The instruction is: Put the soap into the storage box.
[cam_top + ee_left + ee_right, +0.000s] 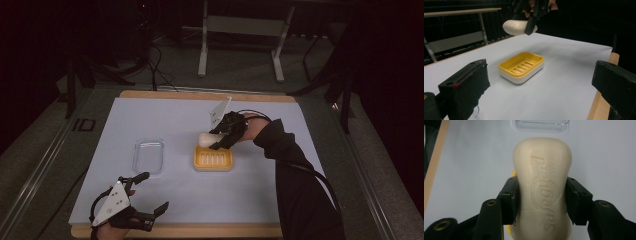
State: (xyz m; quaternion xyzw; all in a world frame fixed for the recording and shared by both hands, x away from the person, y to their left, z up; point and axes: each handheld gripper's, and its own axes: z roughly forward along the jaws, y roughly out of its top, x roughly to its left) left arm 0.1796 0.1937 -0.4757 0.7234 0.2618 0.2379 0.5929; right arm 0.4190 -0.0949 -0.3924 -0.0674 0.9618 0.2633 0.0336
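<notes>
Two hand-held grippers work over a pale sheet [260, 195] that covers a wooden table [200, 231]. Nearest the person, at the front left corner of the sheet, the left gripper [151, 192] rests low with its jaws spread wide and nothing between them; in the left gripper view its two black pads [469, 85] frame the scene from either side. Just beyond it lies a clear plastic lid [148, 156], flat on the sheet. To the right of the lid, near the middle, stands a yellow soap dish [214, 159] with a slotted floor and a white base, with nothing in it. At the far edge of the dish, raised clear of the sheet, the right gripper [216, 138] is clamped on a cream bar of soap [543, 187], its pads pressing the bar's two narrowed sides; embossed lettering shows on the bar's upper face
</notes>
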